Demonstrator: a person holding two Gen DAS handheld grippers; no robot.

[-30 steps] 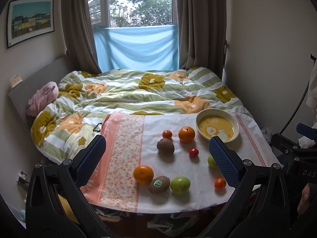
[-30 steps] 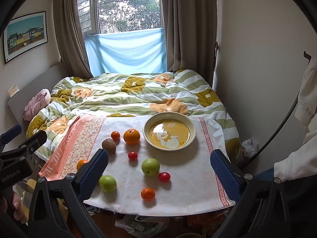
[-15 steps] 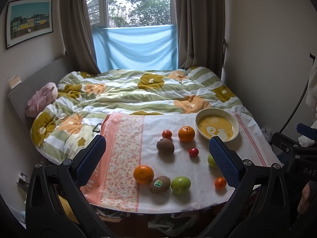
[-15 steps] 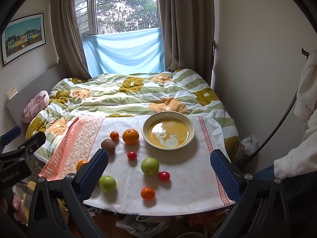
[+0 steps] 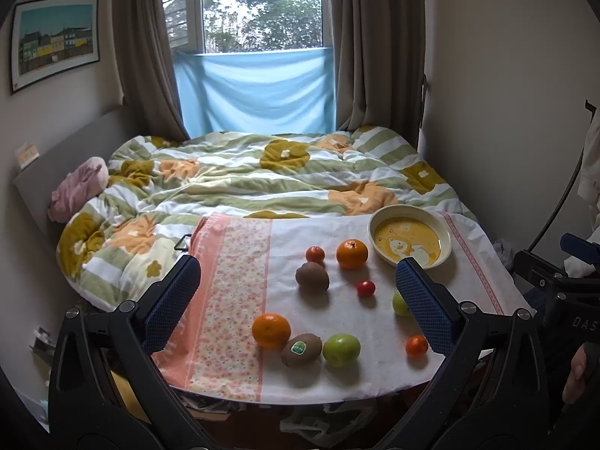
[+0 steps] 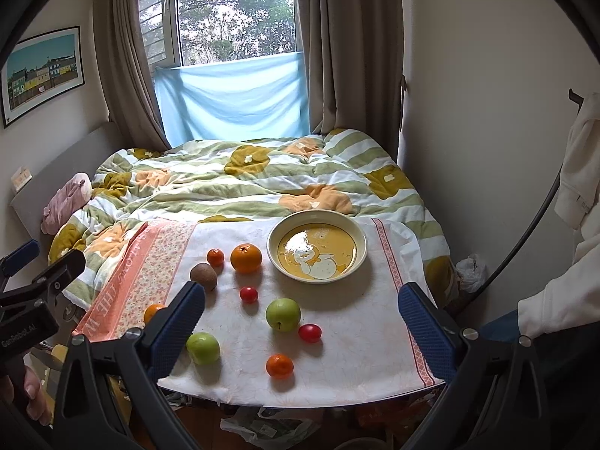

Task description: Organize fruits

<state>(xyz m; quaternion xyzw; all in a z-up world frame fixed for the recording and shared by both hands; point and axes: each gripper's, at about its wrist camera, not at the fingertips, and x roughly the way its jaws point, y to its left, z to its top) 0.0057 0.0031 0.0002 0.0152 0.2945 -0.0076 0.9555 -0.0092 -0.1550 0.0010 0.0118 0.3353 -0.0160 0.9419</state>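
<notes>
A cloth-covered table [image 6: 356, 341] holds loose fruit and an empty yellow bowl [image 6: 360, 242] [image 5: 446, 234] at its far right. In the right wrist view lie two green apples [image 6: 283, 314] [image 6: 203, 347], a large orange [image 6: 245, 258], small oranges [image 6: 279, 366] [image 6: 215, 257], two red tomatoes [image 6: 310, 332] [image 6: 248, 294] and a kiwi [image 6: 203, 276]. The left wrist view adds a near orange [image 5: 270, 330] and a stickered kiwi [image 5: 301, 349]. My left gripper [image 5: 298, 303] and right gripper [image 6: 302, 322] are both open and empty, held above the table's near edge.
A bed with a flowered quilt [image 6: 243, 183] lies right behind the table. A wall stands close on the right [image 6: 487, 112]. A pink pillow [image 5: 77, 187] sits at the bed's left. Bags lie on the floor under the table [image 6: 262, 427].
Both views have shifted very slightly; the fruit and bowl have not moved and both grippers stay open.
</notes>
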